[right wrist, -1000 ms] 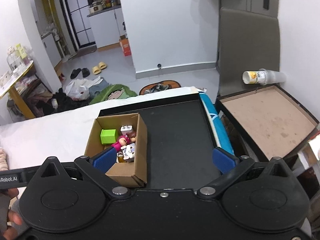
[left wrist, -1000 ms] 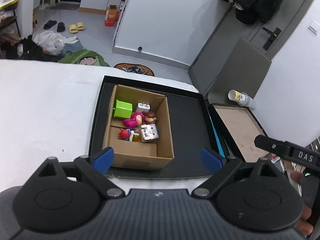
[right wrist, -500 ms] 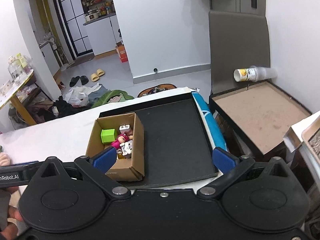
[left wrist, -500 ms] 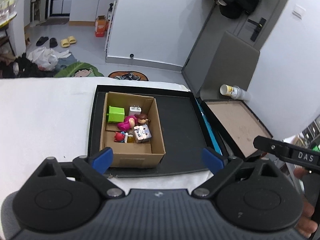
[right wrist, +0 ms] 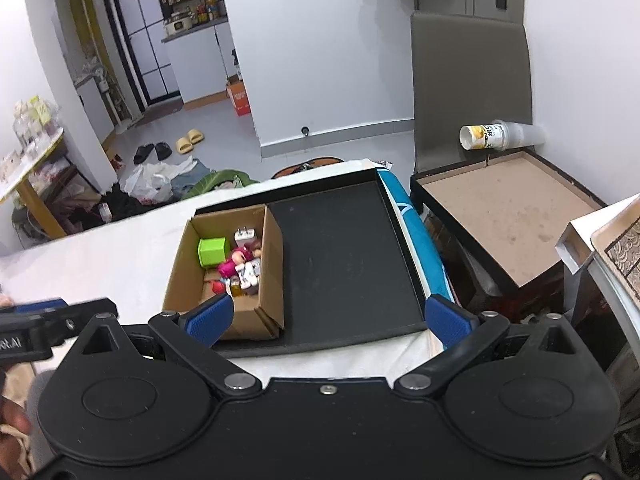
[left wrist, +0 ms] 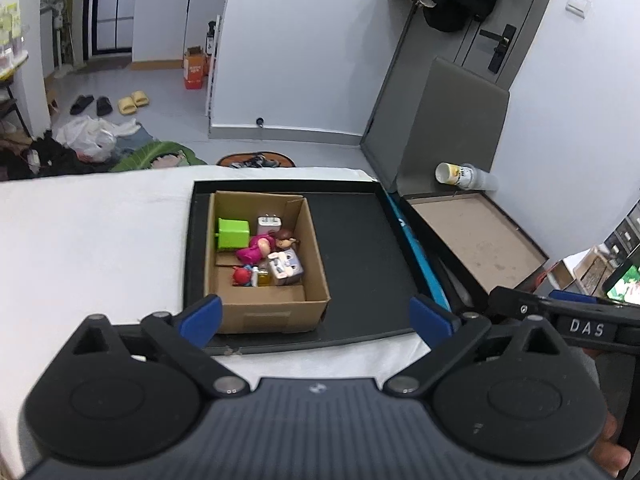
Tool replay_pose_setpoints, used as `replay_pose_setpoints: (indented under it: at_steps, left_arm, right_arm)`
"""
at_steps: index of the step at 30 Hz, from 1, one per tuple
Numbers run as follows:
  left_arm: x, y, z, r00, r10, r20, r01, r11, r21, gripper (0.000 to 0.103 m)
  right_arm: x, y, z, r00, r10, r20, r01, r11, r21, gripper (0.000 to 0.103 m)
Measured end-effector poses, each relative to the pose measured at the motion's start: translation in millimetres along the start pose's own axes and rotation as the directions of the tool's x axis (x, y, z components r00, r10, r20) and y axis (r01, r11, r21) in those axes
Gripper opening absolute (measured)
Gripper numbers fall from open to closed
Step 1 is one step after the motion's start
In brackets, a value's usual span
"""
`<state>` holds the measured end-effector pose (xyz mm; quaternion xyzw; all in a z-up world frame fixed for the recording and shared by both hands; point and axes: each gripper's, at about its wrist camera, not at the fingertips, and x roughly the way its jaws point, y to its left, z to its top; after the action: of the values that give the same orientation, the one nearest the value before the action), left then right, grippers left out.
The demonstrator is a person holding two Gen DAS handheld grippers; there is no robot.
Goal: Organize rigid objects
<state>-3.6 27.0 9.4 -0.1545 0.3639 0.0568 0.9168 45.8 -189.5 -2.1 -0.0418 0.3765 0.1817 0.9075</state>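
Observation:
An open cardboard box [left wrist: 276, 314] stands in the left half of a black tray [left wrist: 360, 248] on the white table. It holds a green cube [left wrist: 233, 233], a white charger [left wrist: 269, 224], a pink doll [left wrist: 260, 249], a small grey-white toy [left wrist: 285, 267] and a red toy [left wrist: 241, 276]. The box [right wrist: 172, 280] and tray [right wrist: 344, 256] also show in the right wrist view. My left gripper [left wrist: 316, 318] is open and empty, held back above the table's near edge. My right gripper [right wrist: 328, 316] is open and empty, likewise pulled back.
A white cloth covers the table [left wrist: 88, 240]. Right of the tray stands a low black-framed brown board [right wrist: 508, 216] with a tipped paper cup [right wrist: 484, 137] against a grey panel. Clothes, bags and slippers lie on the floor beyond the table.
Both grippers have drawn back and up from the tray, so the box looks smaller and more of the room shows. Both stayed open. The box's contents have not moved.

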Motion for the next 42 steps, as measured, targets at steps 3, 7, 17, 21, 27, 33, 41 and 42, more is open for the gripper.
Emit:
replay_pose_setpoints:
  at_steps: [3,7,17,21,27,33,41,42]
  left_arm:
    - [-5.6,-1.8,-0.8,1.000,0.006,0.002,-0.006,1.000,0.011,0.099]
    - [-8.2,-3.3,-3.2,1.000,0.003,-0.001,-0.003,1.000,0.019,0.099]
    - [-9.2,-3.1,-11.7,1.000,0.008,-0.012,-0.008,1.000,0.026,0.099]
    - [-10.6,-1.9,-11.9,1.000,-0.002,-0.009,0.003,1.000,0.020,0.099]
    - [-12.2,-0.8,-11.8,1.000,0.002,-0.005,-0.002,1.000,0.016,0.099]
    - [-12.4,-0.9,-11.3,1.000,0.003,-0.005,-0.003,1.000,0.015,0.099]
    - [-13.8,-1.5,-10.0,1.000,0.000,-0.003,0.001,1.000,0.022,0.099]
    - [-13.8,-1.5,-9.7,1.000,0.000,-0.003,0.000,1.000,0.022,0.099]
  right_arm:
    - [-2.3,3.3,-2.6,1.000,0.009,-0.004,-0.009,1.000,-0.008,0.103]
    - [-1.6,9.7,-6.2,1.000,-0.012,-0.006,0.012,0.999,-0.043,0.103]
    - [-6.1,14.1,-9.6,1.000,-0.019,0.002,0.019,0.998,-0.058,0.103]
    - [-6.1,14.1,-10.4,1.000,-0.019,0.003,0.019,0.998,-0.059,0.103]
    - [-8.6,15.4,-8.7,1.000,-0.017,0.002,0.017,0.999,-0.050,0.103]
    - [-9.5,17.5,-8.1,1.000,-0.015,0.007,0.015,0.998,-0.056,0.103]
    - [-10.3,15.6,-7.5,1.000,-0.021,0.015,0.022,0.999,-0.044,0.103]
    - [-10.5,15.2,-7.1,1.000,-0.022,0.016,0.023,0.999,-0.043,0.103]
